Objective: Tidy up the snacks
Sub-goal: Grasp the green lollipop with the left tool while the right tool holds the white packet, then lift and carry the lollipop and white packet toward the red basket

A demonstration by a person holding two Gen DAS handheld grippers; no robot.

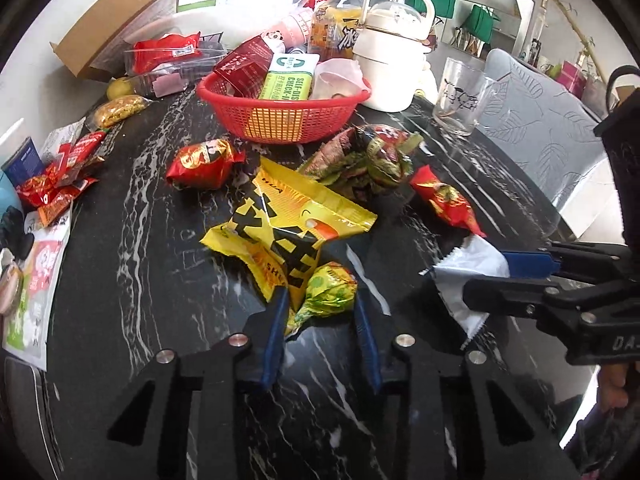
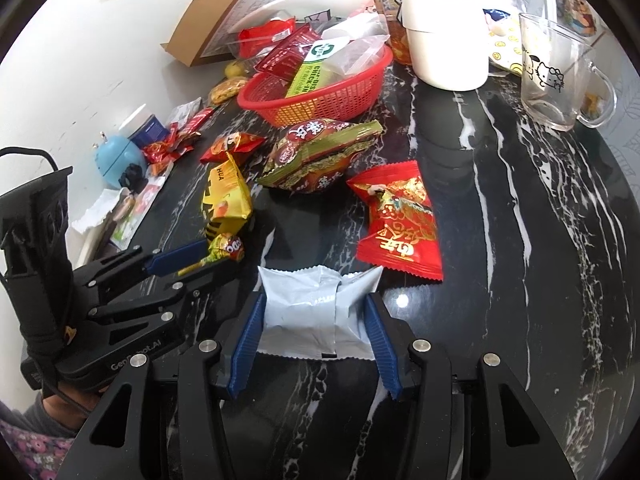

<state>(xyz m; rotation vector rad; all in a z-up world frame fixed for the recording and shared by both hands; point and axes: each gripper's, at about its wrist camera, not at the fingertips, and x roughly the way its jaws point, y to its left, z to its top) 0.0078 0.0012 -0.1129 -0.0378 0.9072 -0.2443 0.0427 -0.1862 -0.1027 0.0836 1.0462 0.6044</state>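
Observation:
My left gripper (image 1: 322, 300) has its blue fingers on either side of a small green-yellow candy packet (image 1: 328, 292), touching it on the dark marble table (image 1: 140, 240). My right gripper (image 2: 314, 312) is shut on a white snack packet (image 2: 308, 300), also in the left wrist view (image 1: 472, 268). A yellow bag (image 1: 288, 224), a red packet (image 2: 400, 220), a green-red bag (image 2: 320, 156) and a small red candy (image 1: 204, 162) lie ahead. A red basket (image 1: 288, 116) with packets stands behind them.
A white pot (image 1: 392, 60), a glass mug (image 2: 556, 76), a drink bottle (image 1: 336, 24) and a cardboard box (image 1: 116, 20) stand at the back. Loose red sachets (image 1: 60, 184) and a blue round object (image 2: 116, 160) crowd the left edge.

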